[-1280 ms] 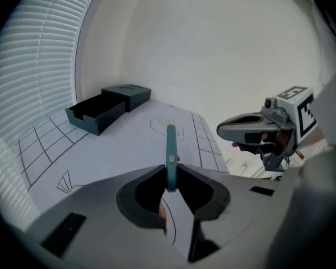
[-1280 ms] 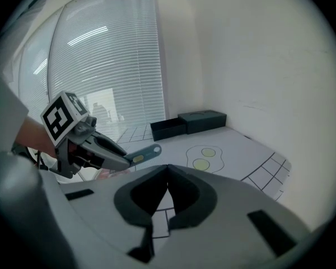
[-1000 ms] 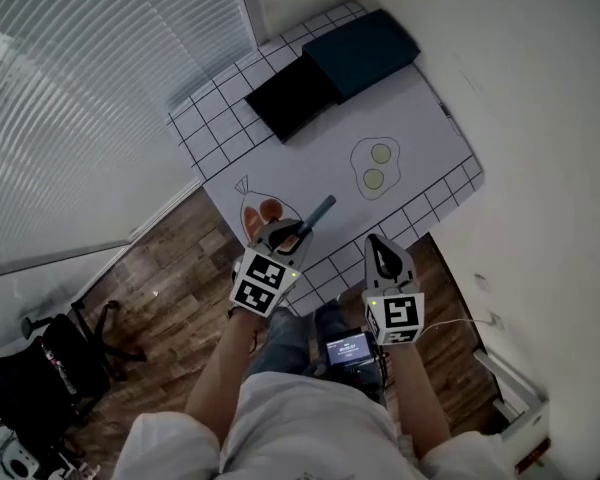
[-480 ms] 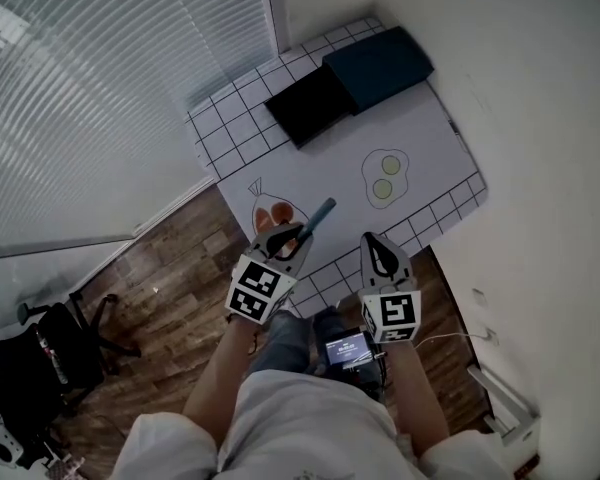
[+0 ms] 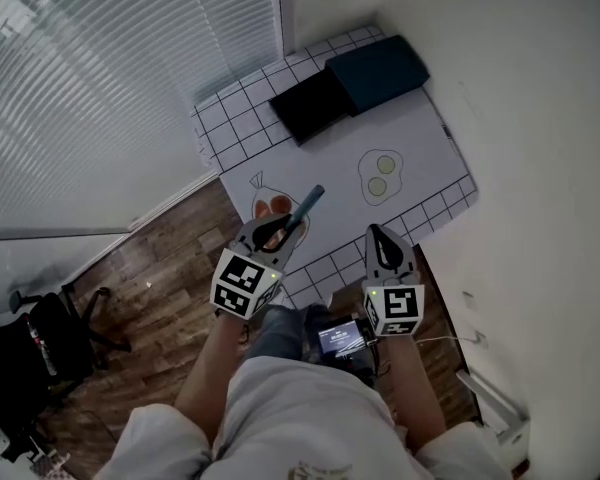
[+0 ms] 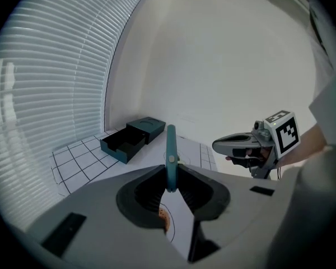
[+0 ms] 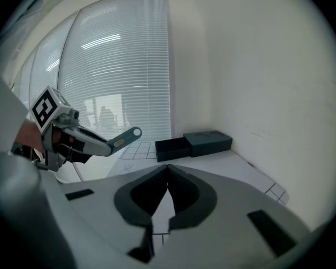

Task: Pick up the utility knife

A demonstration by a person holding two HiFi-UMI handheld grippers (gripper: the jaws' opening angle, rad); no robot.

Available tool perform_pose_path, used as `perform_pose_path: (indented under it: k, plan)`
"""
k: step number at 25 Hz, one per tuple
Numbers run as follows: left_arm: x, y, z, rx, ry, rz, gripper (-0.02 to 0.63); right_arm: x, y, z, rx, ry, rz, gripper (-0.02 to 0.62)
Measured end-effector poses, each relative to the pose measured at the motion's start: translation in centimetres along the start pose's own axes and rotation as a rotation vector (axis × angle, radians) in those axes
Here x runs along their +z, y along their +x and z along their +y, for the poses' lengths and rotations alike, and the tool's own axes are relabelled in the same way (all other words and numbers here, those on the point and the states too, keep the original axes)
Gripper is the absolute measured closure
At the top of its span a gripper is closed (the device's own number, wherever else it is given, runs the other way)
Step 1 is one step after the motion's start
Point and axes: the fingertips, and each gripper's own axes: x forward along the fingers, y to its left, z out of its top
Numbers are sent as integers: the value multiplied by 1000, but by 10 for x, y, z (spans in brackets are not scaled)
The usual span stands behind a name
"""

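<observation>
- Left tongs (image 5: 278,232) pinch the teal utility knife (image 5: 307,204) by its near end, above the tabletop (image 5: 425,153).
- Right tongs (image 5: 374,231), near right, are pressed together, empty.

Soft daylight comes through the white slatted window blinds (image 5: 100,78), lighting the white grid-printed tabletop (image 5: 420,138) evenly, while the brown wooden floor (image 5: 160,268) lies dimmer. Both gripper views are fisheye, with black corners and blind slats bowed into curves, and glare streaks the blinds in the right one. Close to its lens, the grey left gripper (image 6: 169,188) looks soft.
</observation>
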Motion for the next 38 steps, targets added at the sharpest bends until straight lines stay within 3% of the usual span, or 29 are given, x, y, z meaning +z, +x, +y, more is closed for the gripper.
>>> perform_pose_path:
  k: [8, 29, 38]
  plan:
    - [29, -31, -8, 30, 0, -98, 532, 34, -19, 3, 6, -42, -68, 589]
    - [102, -102, -38, 177, 118, -326, 532, 122, -71, 3, 56, -44, -287, 589]
    - [137, -133, -30, 308, 161, -474, 532, 155, -75, 21, 93, -34, -351, 589]
